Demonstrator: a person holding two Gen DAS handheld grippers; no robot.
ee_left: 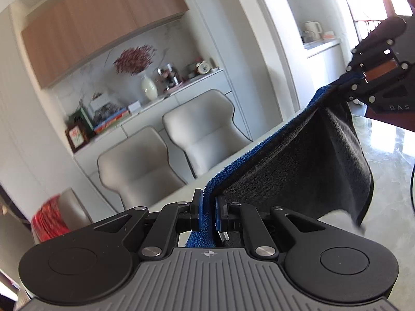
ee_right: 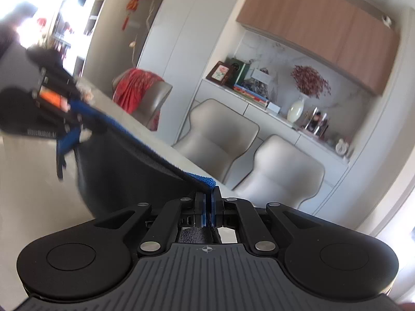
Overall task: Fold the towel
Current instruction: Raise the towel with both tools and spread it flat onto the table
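Nearest the left wrist camera, the left tongs (ee_left: pixel 208 207) are pinching the blue edge of the towel (ee_left: pixel 298 160) between their pads. From that grip the towel is stretching up and to the right to the right tongs (ee_left: pixel 361 73), which are clamping its other end. Its dark grey face is hanging down between the two grips, above the pale marble bench (ee_left: pixel 384 150). Seen from the right wrist, the right tongs (ee_right: pixel 208 194) are closing tight on a blue corner of the towel (ee_right: pixel 135 160), while the left tongs (ee_right: pixel 71 106) are appearing blurred at the left. Two beige chairs (ee_left: pixel 166 150) are standing behind the bench, before a cluttered sideboard (ee_left: pixel 181 98).
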